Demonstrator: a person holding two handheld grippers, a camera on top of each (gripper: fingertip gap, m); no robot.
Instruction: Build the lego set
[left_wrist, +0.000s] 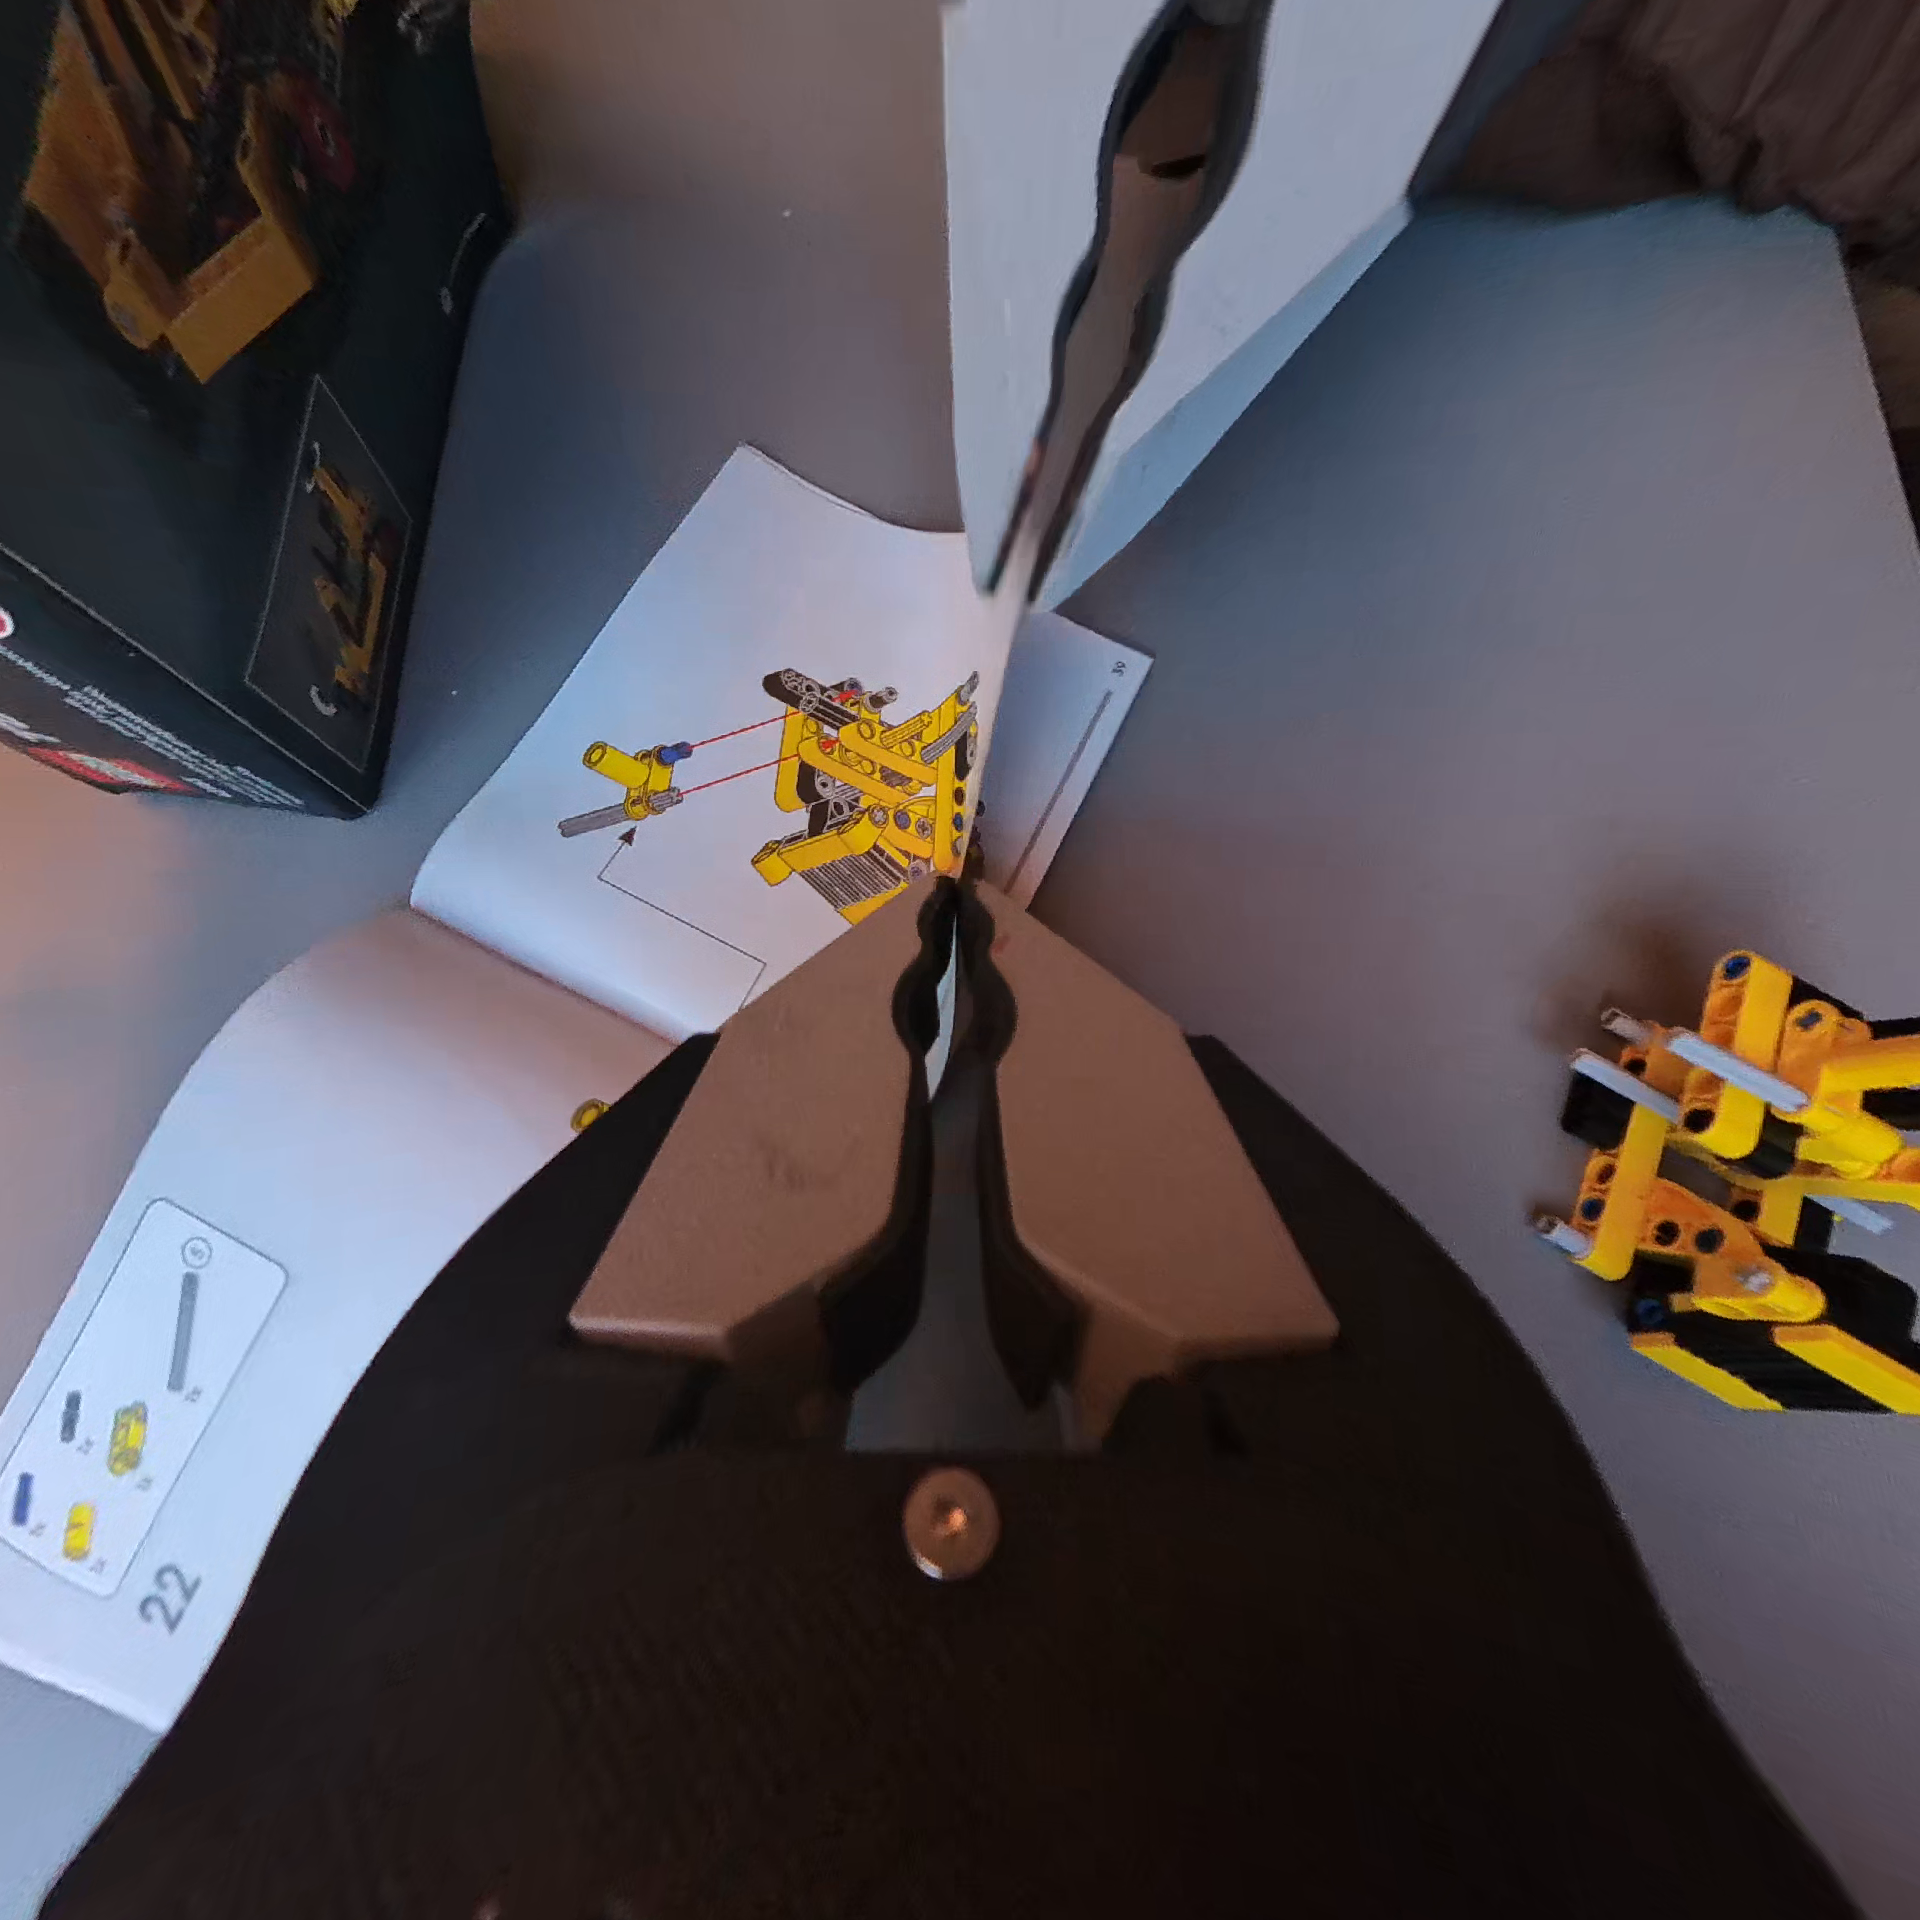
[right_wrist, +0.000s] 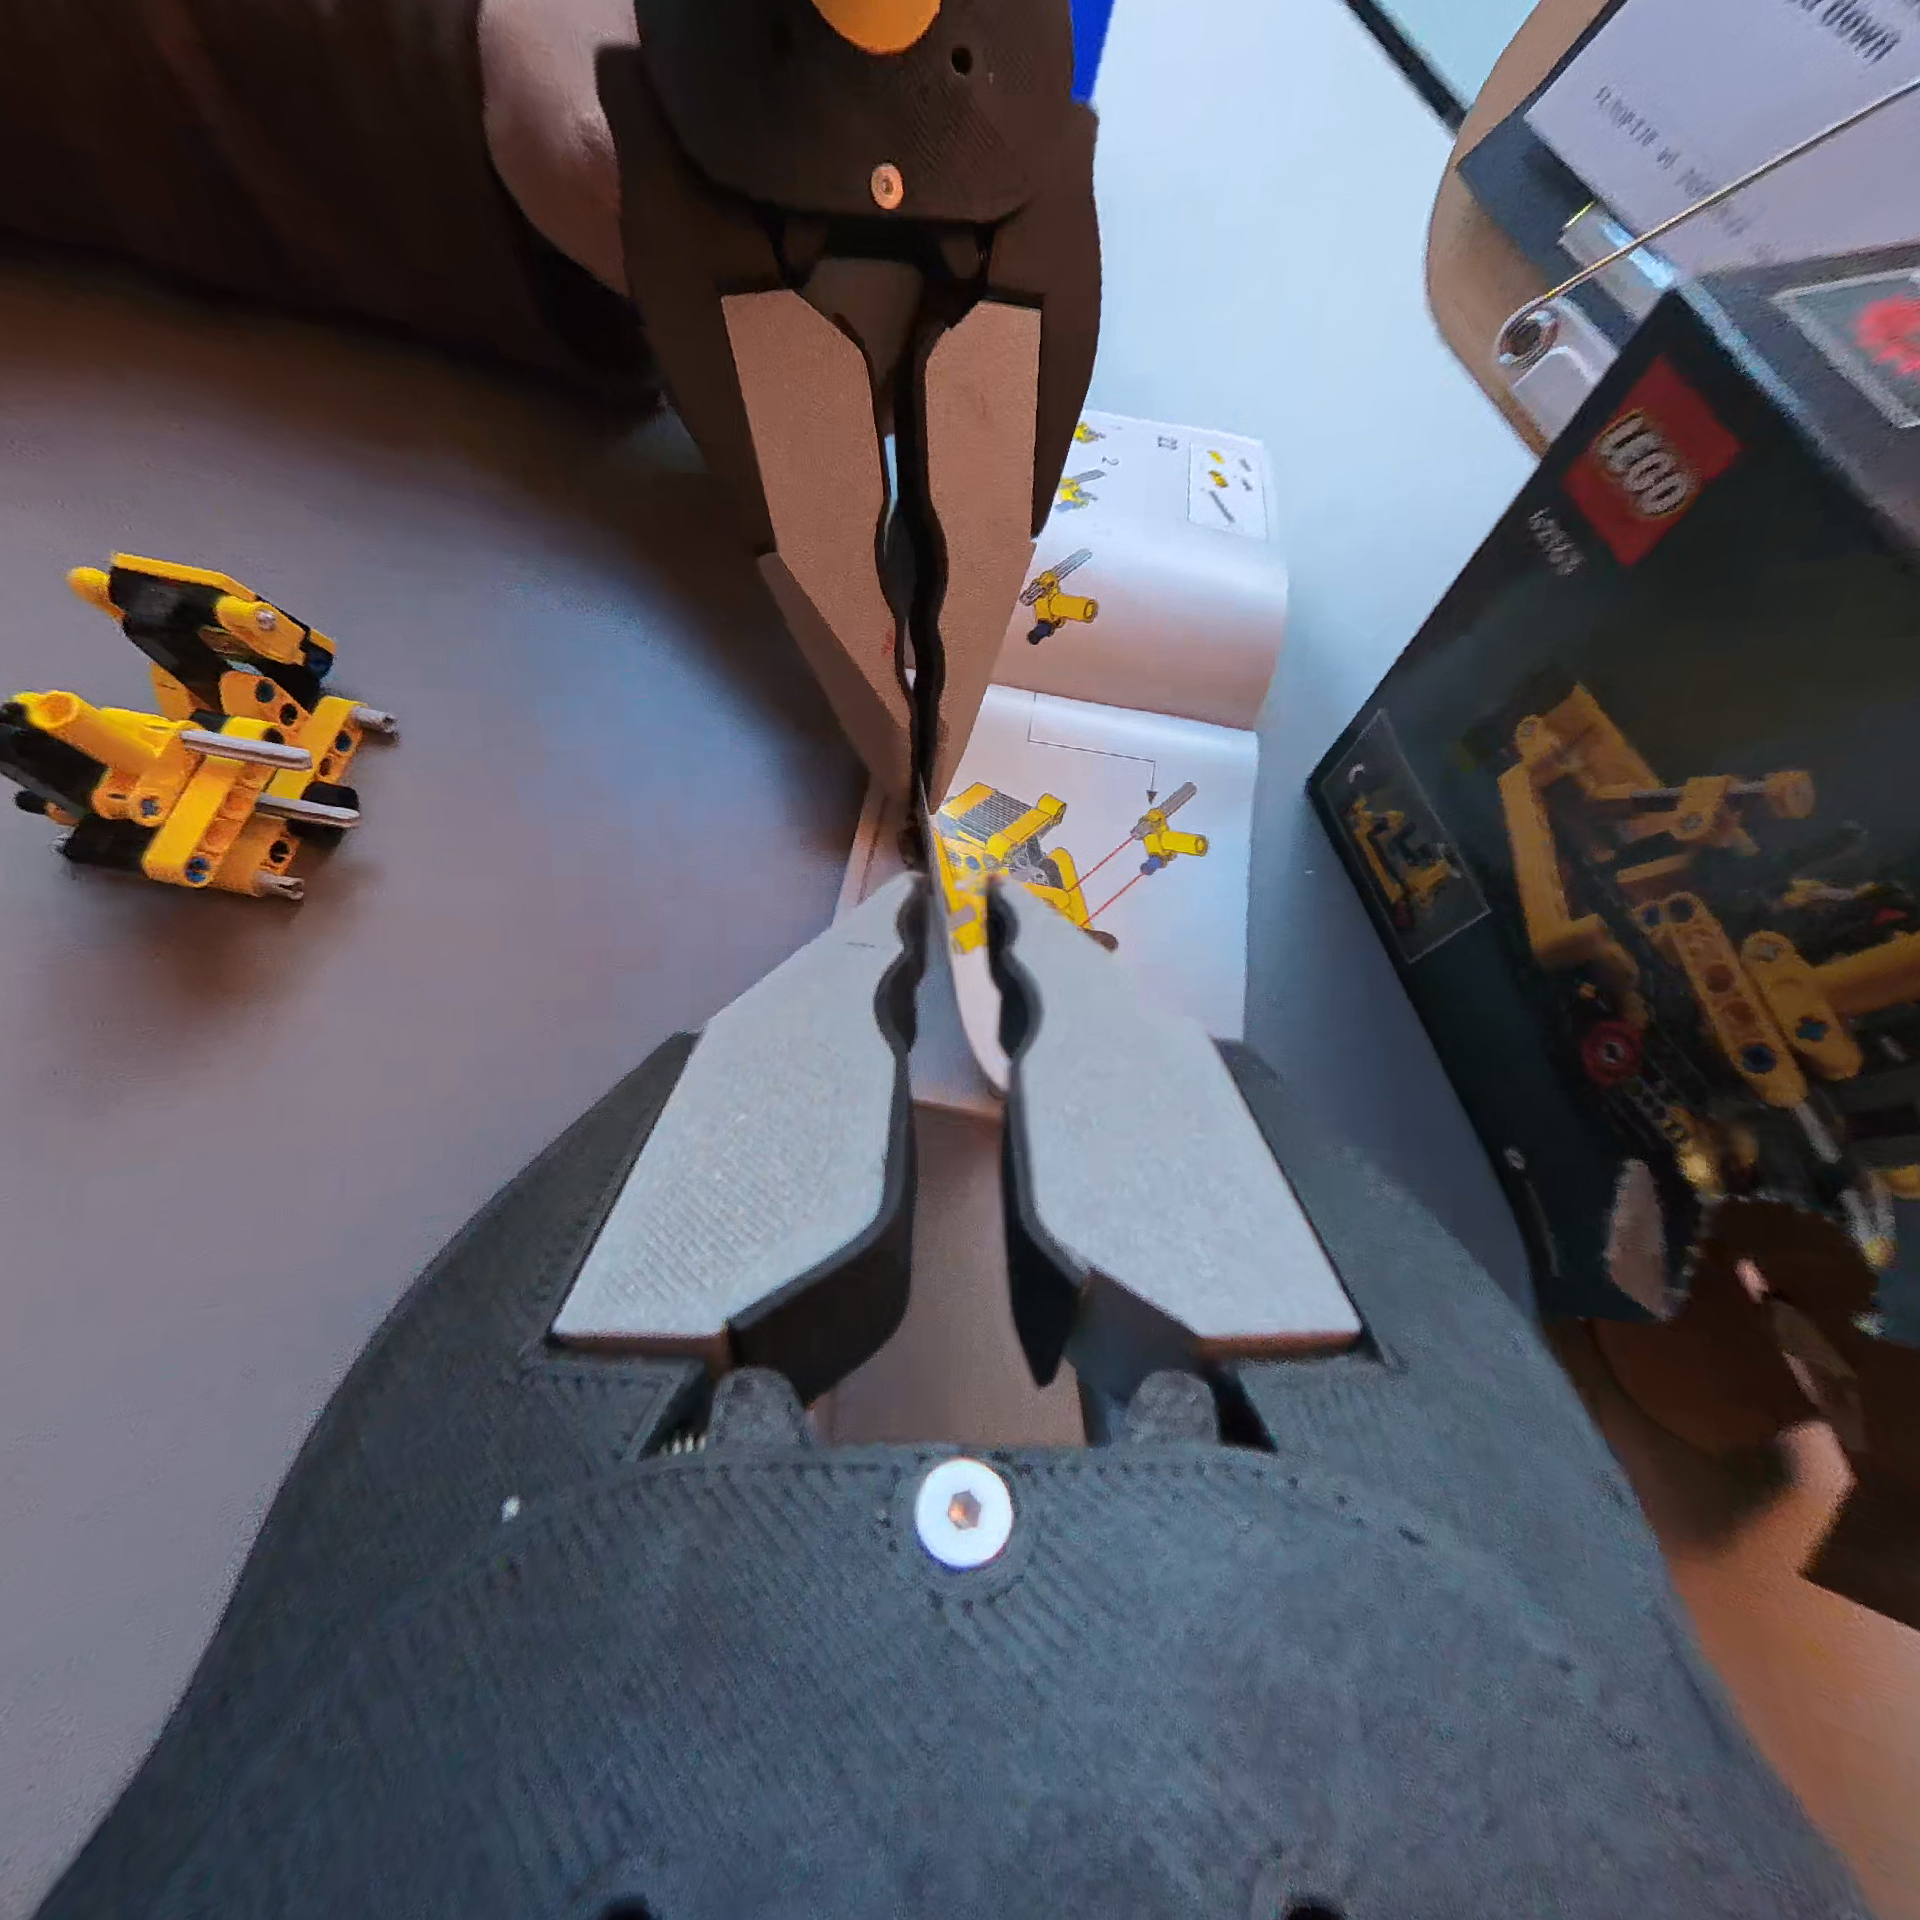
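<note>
The open instruction booklet (left_wrist: 727, 644) lies on the grey table, also in the right wrist view (right_wrist: 1164, 644). One page (right_wrist: 966, 997) stands up edge-on between both grippers. My left gripper (left_wrist: 951, 899) is shut on this page's edge, and it shows from the front in the right wrist view (right_wrist: 920, 790). My right gripper (right_wrist: 954, 904) faces it with its jaws a narrow gap apart around the same page, and it shows in the left wrist view (left_wrist: 1016, 592). The partly built yellow and black lego model (left_wrist: 1745, 1174) lies apart on the table (right_wrist: 197, 748).
The black lego box (left_wrist: 208, 416) stands beside the booklet (right_wrist: 1662, 883). A metal clip with papers (right_wrist: 1558, 322) sits behind the box. Brown fabric (left_wrist: 1714, 104) borders the table's (left_wrist: 1455, 623) far side. About 5 centimetres separates my left fingertips from my right.
</note>
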